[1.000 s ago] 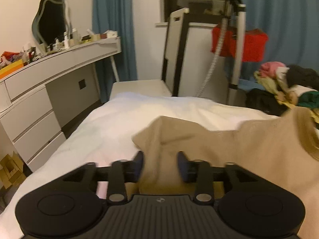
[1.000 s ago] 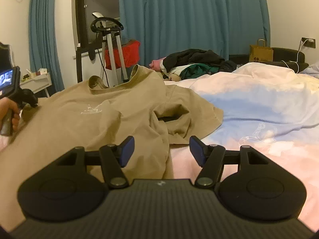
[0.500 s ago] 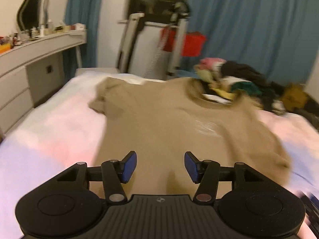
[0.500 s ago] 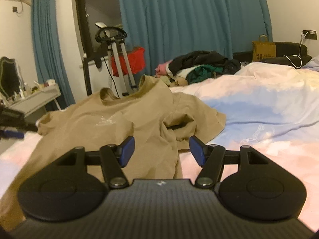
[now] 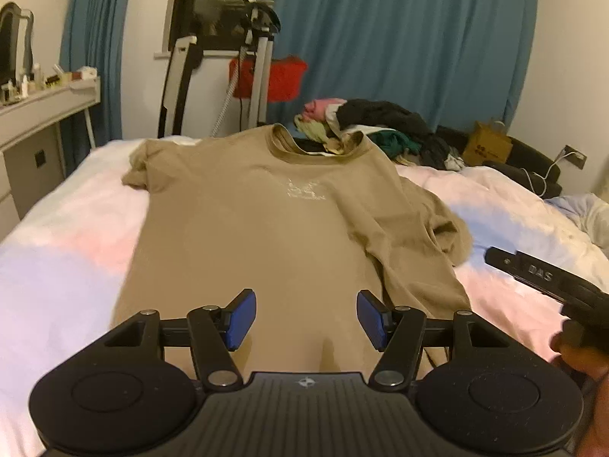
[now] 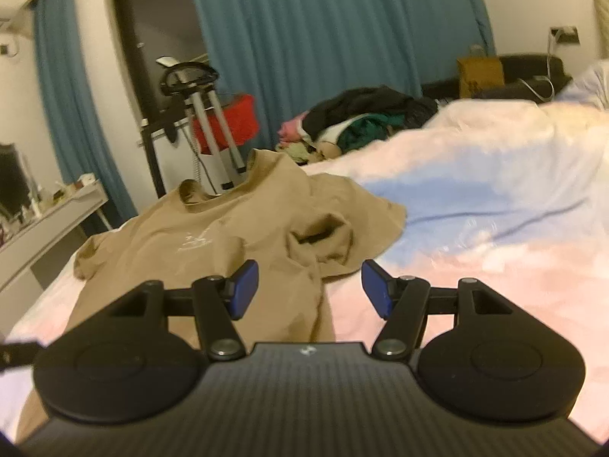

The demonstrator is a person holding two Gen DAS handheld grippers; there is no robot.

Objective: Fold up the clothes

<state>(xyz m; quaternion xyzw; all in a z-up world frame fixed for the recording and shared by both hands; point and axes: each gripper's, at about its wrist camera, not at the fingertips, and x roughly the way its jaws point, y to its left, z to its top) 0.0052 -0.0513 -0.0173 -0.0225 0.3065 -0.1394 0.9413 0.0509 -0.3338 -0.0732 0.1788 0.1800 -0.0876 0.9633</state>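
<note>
Tan T-shirt (image 5: 266, 236) spread on bed (image 5: 68, 251).

Teal curtains (image 5: 399, 38), white dresser (image 5: 42, 114)

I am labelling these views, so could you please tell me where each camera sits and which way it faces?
Left wrist: on the left gripper, jaws opening, looking along the tan T-shirt toward the curtain; the right gripper and a hand show.
Right wrist: on the right gripper, facing the shirt's crumpled sleeve and the bed.
Both share shirt, clothes pile and curtain.
</note>
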